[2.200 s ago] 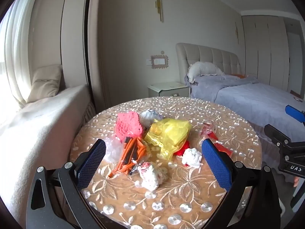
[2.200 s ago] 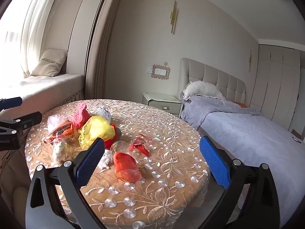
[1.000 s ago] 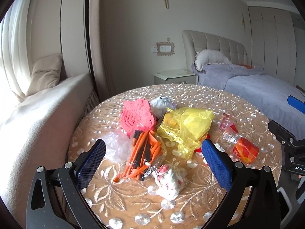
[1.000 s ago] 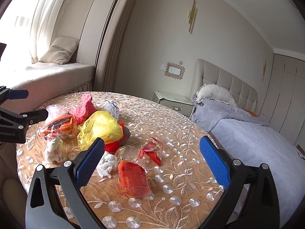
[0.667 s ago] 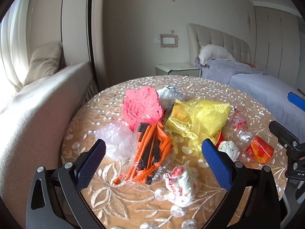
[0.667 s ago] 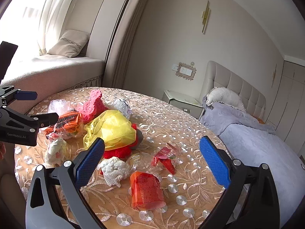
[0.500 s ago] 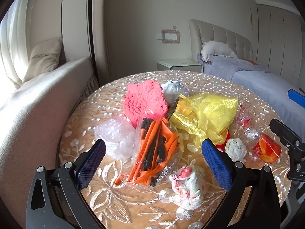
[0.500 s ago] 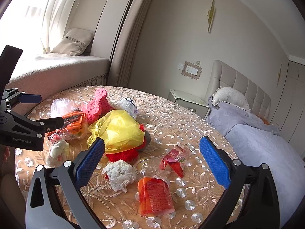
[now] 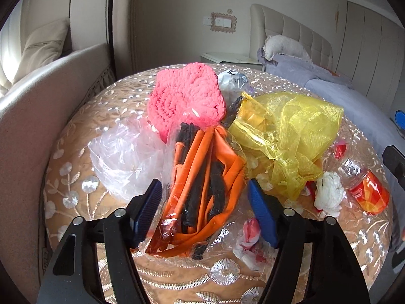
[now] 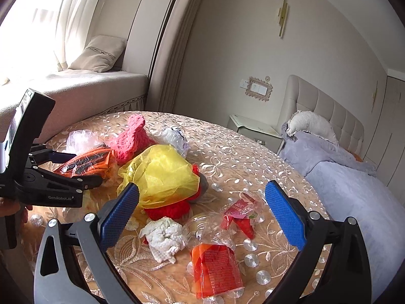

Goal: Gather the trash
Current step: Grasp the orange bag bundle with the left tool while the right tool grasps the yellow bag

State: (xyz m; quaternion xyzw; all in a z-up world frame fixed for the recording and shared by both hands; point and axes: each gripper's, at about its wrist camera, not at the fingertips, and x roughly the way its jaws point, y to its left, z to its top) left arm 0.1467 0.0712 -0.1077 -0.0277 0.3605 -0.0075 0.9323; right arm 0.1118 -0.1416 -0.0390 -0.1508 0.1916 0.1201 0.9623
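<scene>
Orange and black strips sealed in a clear plastic packet (image 9: 200, 177) are our landmark on the round table (image 9: 76, 116); every other place is given relative to it. We hold the left gripper (image 9: 203, 204) low over its near half, jaws narrowed to roughly the packet's width and just now closing, with the packet between them. We cannot tell whether the blue pads (image 9: 148, 209) yet press the film, so we do not count it as held. We hold the right gripper (image 10: 200, 215) wide and empty, well to the right of the packet, above a white tissue wad (image 10: 164, 235) and a crushed bottle with an orange label (image 10: 215, 268).

Around the packet: a loose clear bag (image 9: 124, 157) touches its left edge, a pink crocheted piece (image 9: 184, 101) lies just behind it, a yellow mesh bag (image 9: 286, 136) lies just to its right, and a red-and-white crumpled wrapper (image 9: 249, 238) sits near its front right corner.

Risks, as we judge them:
1. The slick film may slide out of the pads if they catch only an edge.
2. The left pad may pinch the clear bag too, dragging 2 items at once.
3. Lifting may snag the mesh bag and pull the trash beneath it toward the table edge.
4. The packet may sag and tip if gripped at 1 end.
</scene>
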